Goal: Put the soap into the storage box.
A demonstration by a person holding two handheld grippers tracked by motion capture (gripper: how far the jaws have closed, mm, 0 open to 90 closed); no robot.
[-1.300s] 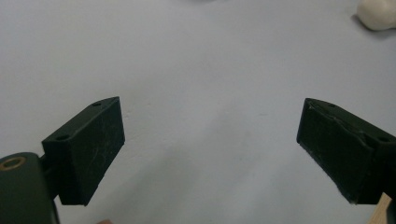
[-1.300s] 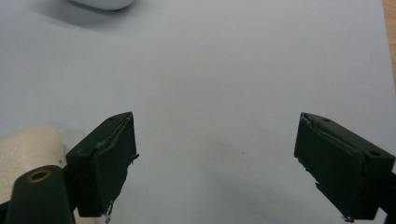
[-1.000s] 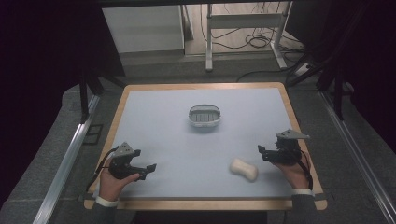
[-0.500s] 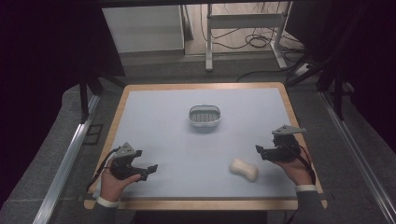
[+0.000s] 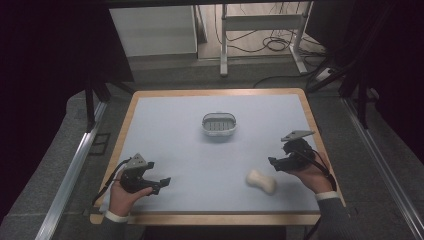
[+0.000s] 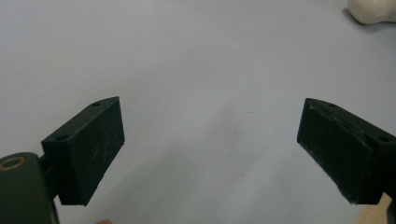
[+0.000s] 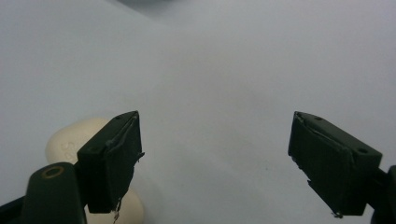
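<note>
Over at the near left corner of the table [image 5: 165,125], a hand is holding the left hand-held gripper [image 5: 162,182] low over the pale blue top, its jaws standing wide apart with nothing between them. In the left gripper view the same hand-held gripper [image 6: 210,154] is looking across bare surface toward a cream soap bar [image 6: 373,9] lying well off at the far edge of its sight. Toward the middle and farther back, a small white oval dish [image 5: 219,124] with a slotted floor is sitting by itself; whether anything is lying in it I cannot tell. Moving right, the soap bar [image 5: 261,181] is resting flat near the front edge, with nothing standing between it and the right hand-held gripper [image 5: 272,162], which is hovering just beside and behind it, jaws spread wide and gripping nothing. In the right gripper view the soap bar [image 7: 70,140] is lying just behind the left jaw of that hand-held gripper [image 7: 215,163], outside the gap.
</note>
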